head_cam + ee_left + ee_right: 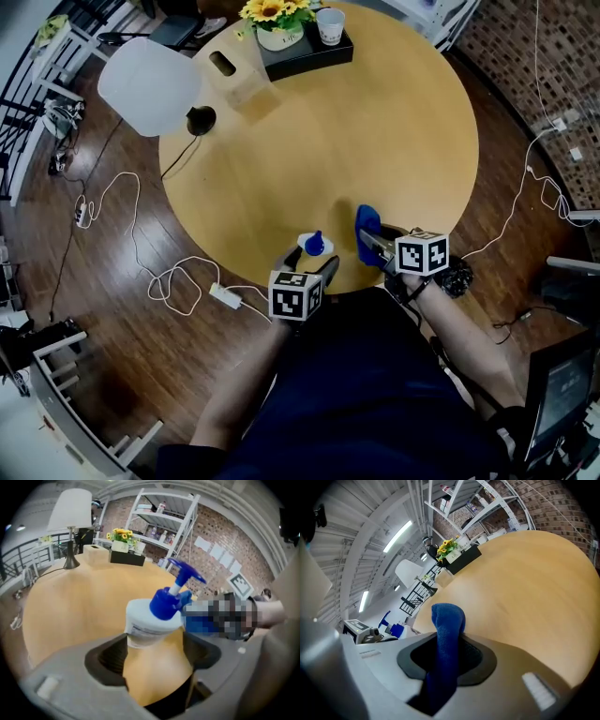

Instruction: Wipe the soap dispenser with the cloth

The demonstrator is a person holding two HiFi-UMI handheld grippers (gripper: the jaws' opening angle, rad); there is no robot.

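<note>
Person is wearing a dark navy garment [375,375] and a black wristband [457,277]. Left gripper [312,258] and right gripper [372,242] are showing grey housings, black pads, and white cubes [295,295] bearing black square markers.

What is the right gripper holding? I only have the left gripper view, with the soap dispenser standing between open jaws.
Observer: The right gripper is shut on a blue cloth, which sticks up from between its jaws.
Operator: Is that cloth touching the dispenser?
Observer: No. In the head view a strip of bare round table shows between the cloth and the soap dispenser.
Operator: How close to the edge is it?
Observer: The dispenser stands close to the table's near edge.
</note>
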